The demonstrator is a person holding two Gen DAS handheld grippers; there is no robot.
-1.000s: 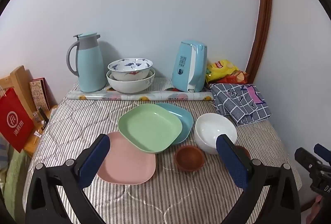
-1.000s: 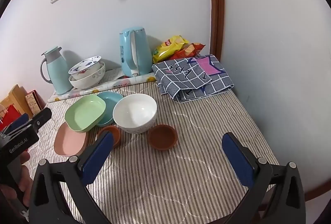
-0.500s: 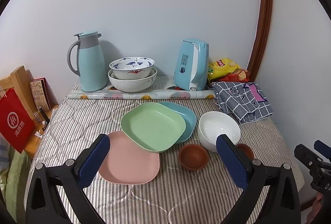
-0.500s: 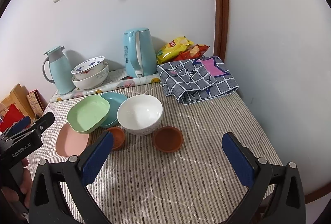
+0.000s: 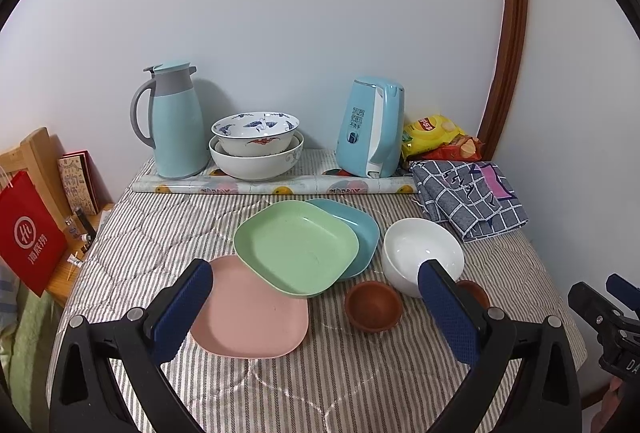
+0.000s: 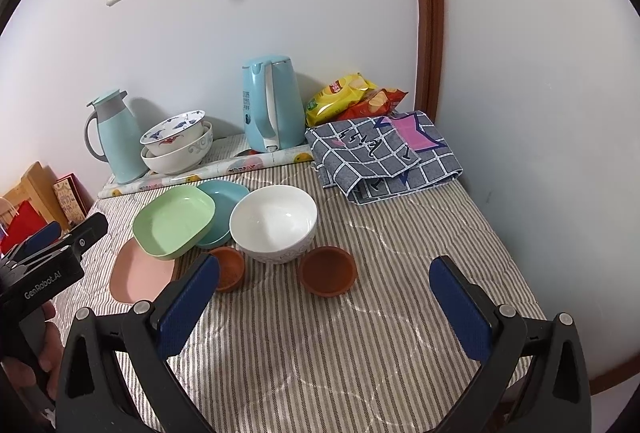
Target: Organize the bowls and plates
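The left gripper (image 5: 316, 283) hovers above the striped quilted tabletop (image 5: 280, 385) with its jaws spread wide and nothing between them. Going left to right in its view, a flat pink square plate (image 5: 252, 313) lies just inside the left jaw, its far corner tucked under a shallow green square plate (image 5: 296, 247), which in turn overlaps a teal square plate (image 5: 362, 233); all three sit ahead of the jaws' opening and look empty. A small brown clay bowl (image 5: 373, 305) sits inside the gap nearer the right jaw, and a white round ceramic bowl (image 5: 416, 253), empty, stands just beyond that jaw's tip, which partly hides a second small brown clay bowl (image 5: 478, 291). Far beyond the jaws, a blue-patterned porcelain bowl (image 5: 256, 131) is nested in a larger white bowl (image 5: 256, 163). The right gripper (image 6: 324, 271) is also spread wide and holds nothing. In its view the plates lie ahead and to the left of the left jaw, whose tip covers part of one clay bowl (image 6: 230, 267); the white bowl (image 6: 274, 221) and the other clay bowl (image 6: 328, 271) sit within the gap, all empty.
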